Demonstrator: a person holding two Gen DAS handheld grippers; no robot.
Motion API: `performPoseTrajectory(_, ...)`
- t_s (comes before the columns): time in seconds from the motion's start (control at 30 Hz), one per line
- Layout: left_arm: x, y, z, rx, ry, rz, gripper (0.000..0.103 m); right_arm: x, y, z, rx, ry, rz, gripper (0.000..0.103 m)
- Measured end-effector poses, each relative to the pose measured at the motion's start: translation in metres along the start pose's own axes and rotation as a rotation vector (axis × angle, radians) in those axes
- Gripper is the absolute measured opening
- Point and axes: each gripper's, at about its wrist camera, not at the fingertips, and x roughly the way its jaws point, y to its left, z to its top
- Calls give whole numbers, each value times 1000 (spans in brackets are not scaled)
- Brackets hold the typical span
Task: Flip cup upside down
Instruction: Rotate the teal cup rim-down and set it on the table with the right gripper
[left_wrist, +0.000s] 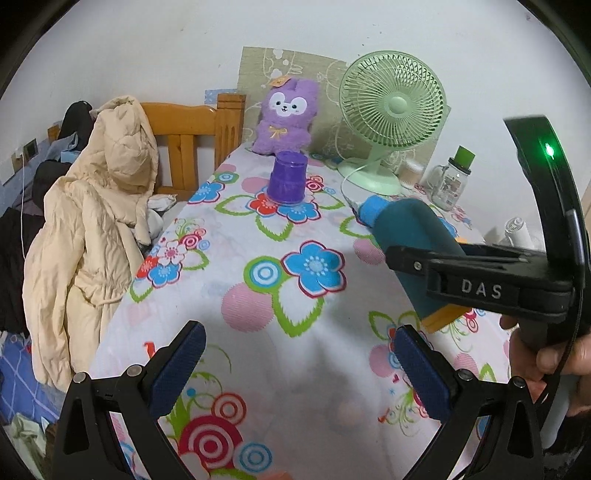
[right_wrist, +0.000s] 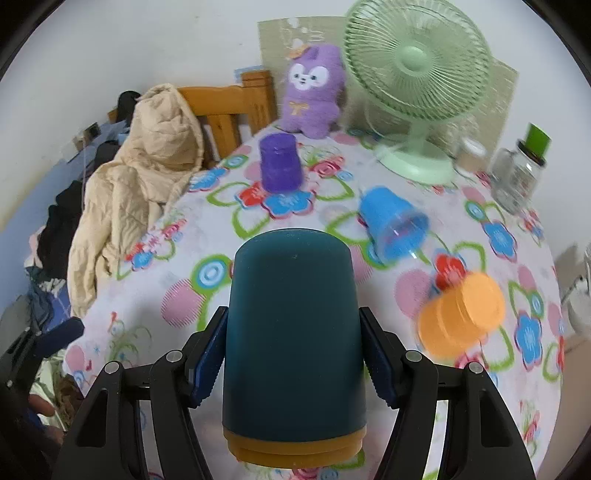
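My right gripper is shut on a dark teal cup with an orange rim band, held above the table with its closed base pointing away from the camera. In the left wrist view the teal cup shows tilted in the right gripper. My left gripper is open and empty over the near part of the table. A purple cup stands upside down at the far side. A blue cup and an orange cup lie on their sides to the right.
The flowered tablecloth covers the table. A green fan, a purple plush toy and a glass jar with a green lid stand at the back. A beige coat hangs over a wooden chair at the left edge.
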Motion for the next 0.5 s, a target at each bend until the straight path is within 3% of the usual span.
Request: performPoseTrajectory(0.5,-5,-12,-26,9,39,-6,103,0,-31,-64,154,56,-58,70)
